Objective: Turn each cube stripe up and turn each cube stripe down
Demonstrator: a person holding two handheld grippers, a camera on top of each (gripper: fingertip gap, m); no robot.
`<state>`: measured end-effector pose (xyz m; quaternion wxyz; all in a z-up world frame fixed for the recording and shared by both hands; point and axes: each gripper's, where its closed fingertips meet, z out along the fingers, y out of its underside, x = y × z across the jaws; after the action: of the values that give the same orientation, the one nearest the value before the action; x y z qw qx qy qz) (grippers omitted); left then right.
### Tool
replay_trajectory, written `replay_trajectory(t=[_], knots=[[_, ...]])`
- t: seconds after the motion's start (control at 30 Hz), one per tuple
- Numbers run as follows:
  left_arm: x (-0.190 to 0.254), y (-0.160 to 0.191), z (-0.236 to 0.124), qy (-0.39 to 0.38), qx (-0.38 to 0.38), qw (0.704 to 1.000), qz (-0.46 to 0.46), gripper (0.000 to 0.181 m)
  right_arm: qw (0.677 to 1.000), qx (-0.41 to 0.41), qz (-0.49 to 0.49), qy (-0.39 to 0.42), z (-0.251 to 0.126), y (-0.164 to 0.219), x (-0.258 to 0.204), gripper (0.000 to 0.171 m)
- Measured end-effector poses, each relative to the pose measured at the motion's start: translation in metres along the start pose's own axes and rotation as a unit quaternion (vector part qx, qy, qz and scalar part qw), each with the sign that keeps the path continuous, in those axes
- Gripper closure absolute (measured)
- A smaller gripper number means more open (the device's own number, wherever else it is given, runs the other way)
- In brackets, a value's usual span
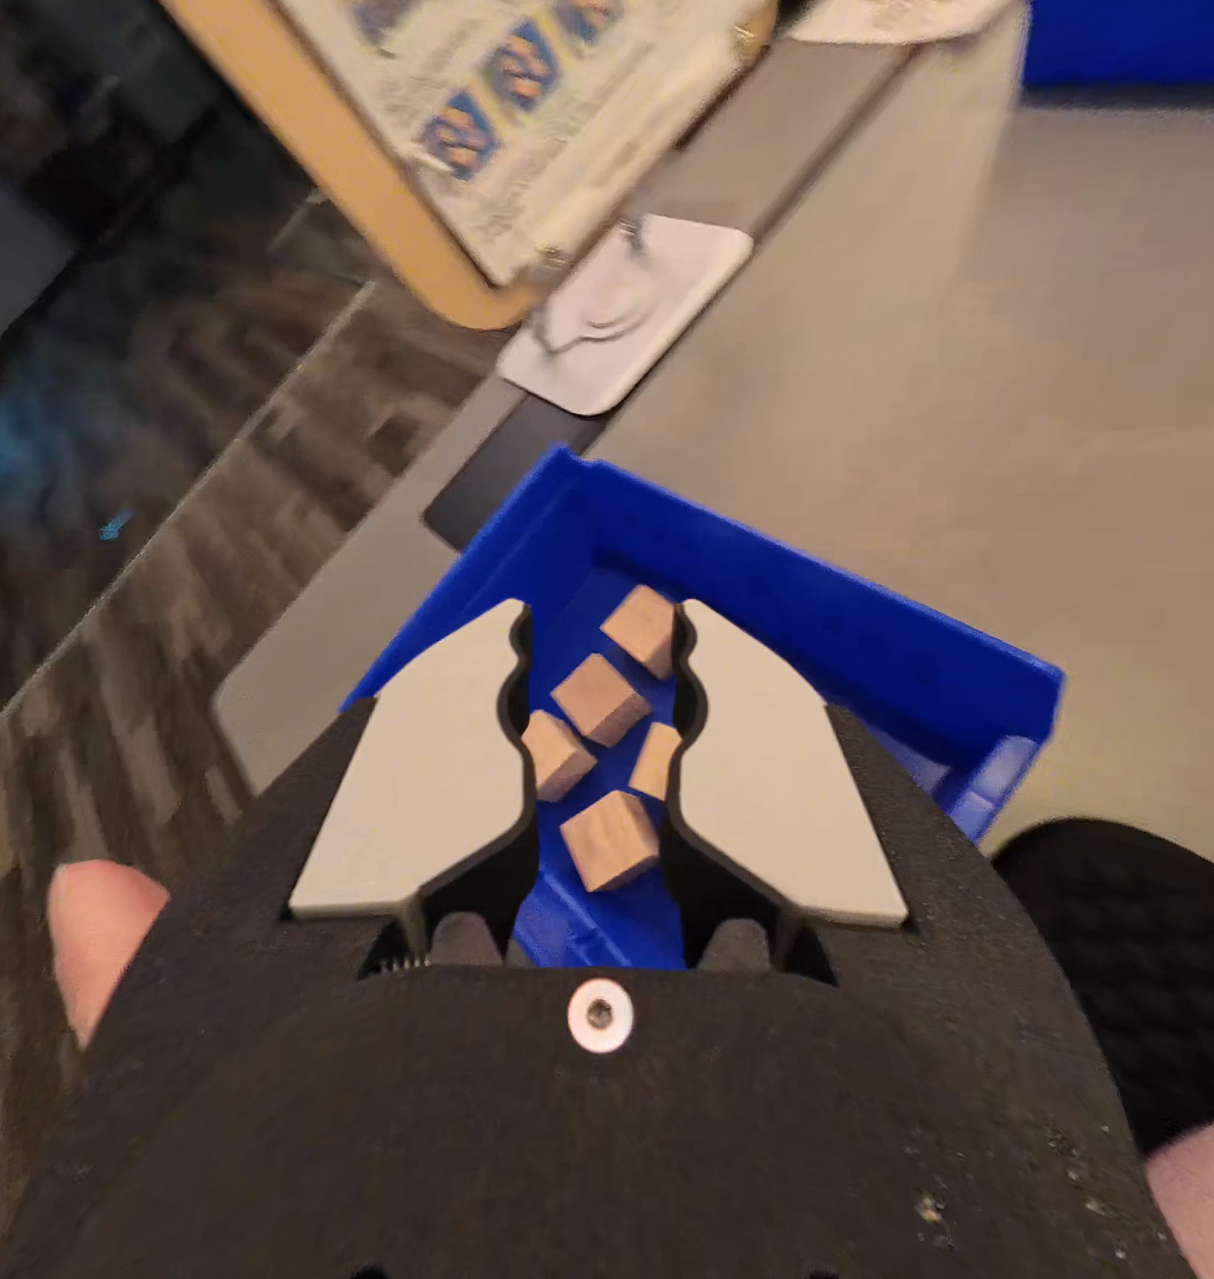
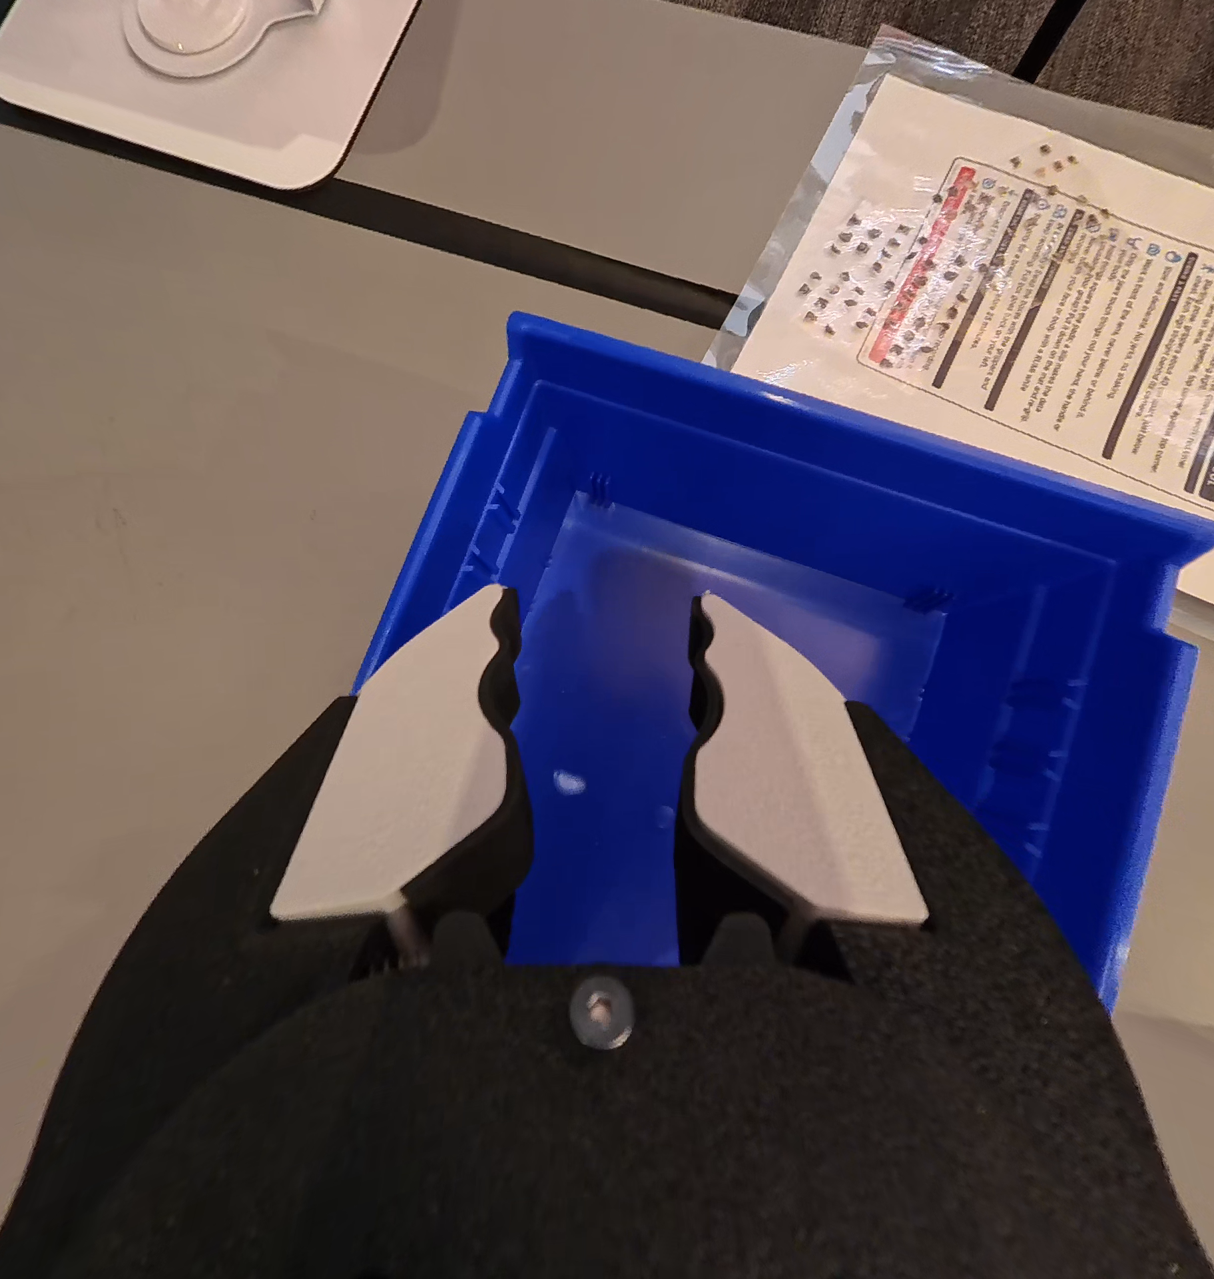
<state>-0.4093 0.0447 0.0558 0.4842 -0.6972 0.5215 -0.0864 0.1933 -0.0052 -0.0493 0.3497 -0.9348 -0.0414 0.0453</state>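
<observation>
Progress looks slight: the left hand-held gripper [image 1: 604, 609] hangs with its jaws parted and empty above five small wooden cubes [image 1: 600, 699] lying loose and tilted on the floor of a blue bin [image 1: 832, 609], and no stripe shows on any face that can be seen, so which way each one sits cannot be told. By this reading, all the turning remains. The right hand-held gripper [image 2: 604, 599], likewise spread and holding nothing, hovers over a second blue bin [image 2: 867, 498] with a bare floor. Both bins rest on a grey counter [image 2: 209, 450]. Beyond lie a white coaster-like pad [image 2: 196, 104] and a bagged printed sheet [image 2: 1005, 277]; past the counter edge, dark patterned carpet [image 1: 140, 519].
</observation>
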Motion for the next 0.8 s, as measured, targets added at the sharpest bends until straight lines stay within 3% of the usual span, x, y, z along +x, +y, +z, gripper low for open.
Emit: replay_trajectory(t=[0.1, 0.2, 0.27, 0.33, 0.43, 0.63, 0.7, 0.8], knots=[[0.028, -0.004, 0.012, 0.106, 0.005, 0.994, -0.017, 0.151, 1.000, -0.006, -0.001, -0.006, 0.003, 0.001, -0.002, 0.124], [0.052, -0.021, 0.010, 0.190, 0.060, 0.980, -0.019, 0.153, 1.000, -0.012, -0.004, -0.008, 0.006, 0.003, -0.004, 0.124], [0.071, -0.035, 0.002, 0.262, 0.104, 0.959, -0.031, 0.172, 1.000, -0.019, -0.003, -0.016, 0.009, 0.005, -0.006, 0.124], [0.090, -0.046, -0.007, 0.355, 0.119, 0.924, -0.077, 0.181, 0.999, -0.033, -0.005, -0.023, 0.013, 0.010, -0.009, 0.124], [0.104, -0.058, -0.023, 0.474, 0.123, 0.862, -0.128, 0.181, 0.998, -0.053, -0.013, -0.024, 0.019, 0.016, -0.011, 0.124], [0.108, -0.077, -0.062, 0.586, 0.231, 0.769, -0.110, 0.181, 0.998, -0.058, -0.021, -0.030, 0.023, 0.016, -0.016, 0.124], [0.111, -0.076, -0.060, 0.571, 0.243, 0.780, -0.080, 0.181, 0.998, -0.060, -0.022, -0.030, 0.023, 0.017, -0.015, 0.124], [0.118, -0.065, -0.043, 0.523, 0.220, 0.823, -0.029, 0.181, 0.997, -0.060, -0.023, -0.032, 0.024, 0.017, -0.015, 0.124]])
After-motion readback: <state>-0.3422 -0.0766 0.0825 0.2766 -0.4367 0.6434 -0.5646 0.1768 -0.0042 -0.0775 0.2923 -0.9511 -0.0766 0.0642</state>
